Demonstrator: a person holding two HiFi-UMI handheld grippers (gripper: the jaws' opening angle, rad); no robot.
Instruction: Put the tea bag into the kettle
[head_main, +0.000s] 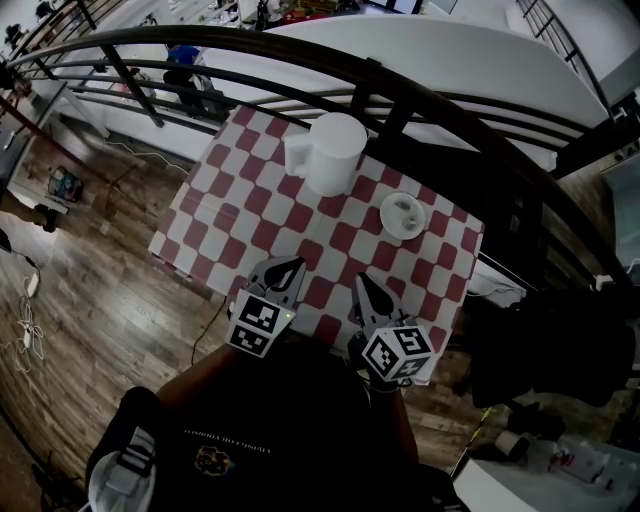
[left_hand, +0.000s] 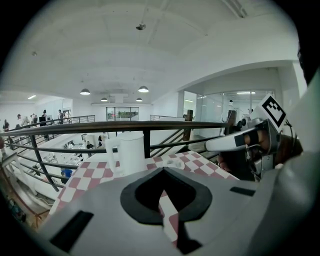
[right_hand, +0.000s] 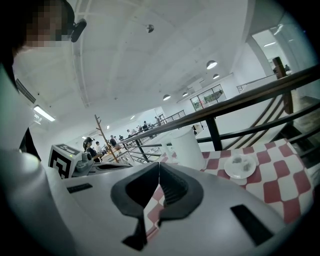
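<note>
A white kettle (head_main: 327, 151) with its lid on stands at the far side of the checkered table (head_main: 250, 215). To its right a small white saucer (head_main: 403, 216) holds the pale tea bag (head_main: 406, 208). My left gripper (head_main: 286, 266) and right gripper (head_main: 361, 283) hover side by side over the table's near edge, both shut and empty. In the left gripper view the kettle (left_hand: 128, 152) is straight ahead beyond the shut left gripper (left_hand: 162, 170). In the right gripper view the right gripper (right_hand: 159, 164) points between the kettle (right_hand: 188, 148) and the saucer (right_hand: 240, 167) with the tea bag (right_hand: 236, 161).
A dark metal railing (head_main: 300, 45) curves behind the table, with a lower floor beyond it. Wooden floor (head_main: 90, 300) lies to the left. A dark bag or chair (head_main: 550, 350) sits at the right of the table.
</note>
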